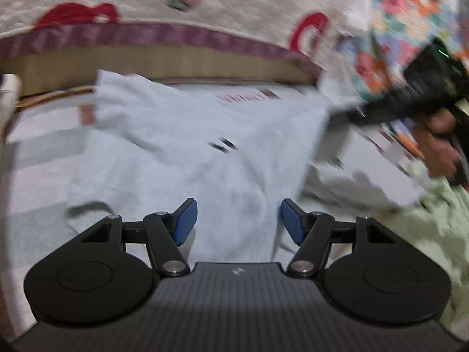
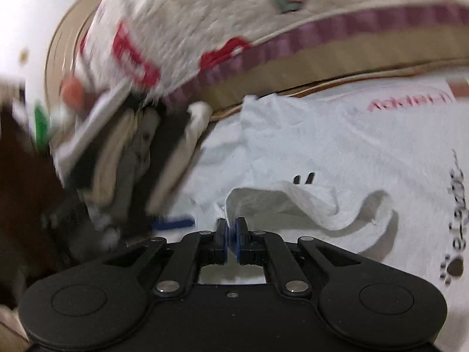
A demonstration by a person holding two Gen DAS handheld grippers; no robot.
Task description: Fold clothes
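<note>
two blue-padded tools (image 1: 238,221) (image 2: 231,236) over soft crumpled white cloth (image 2: 293,202).

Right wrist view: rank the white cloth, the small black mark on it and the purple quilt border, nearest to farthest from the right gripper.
1. White cloth, pinched in the right gripper.
2. Black mark, just beyond, slightly right.
3. Purple quilt border, far back, above.

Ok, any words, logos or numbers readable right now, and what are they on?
None reads for certain.
Pink lettering on the white sheet: blurred, seen upside down.
Dark script at the sheet's right edge: too smeared.
Small mark on the left gripper body: a logo, no letters.
Red shapes on the quilt: unreadable.
</note>
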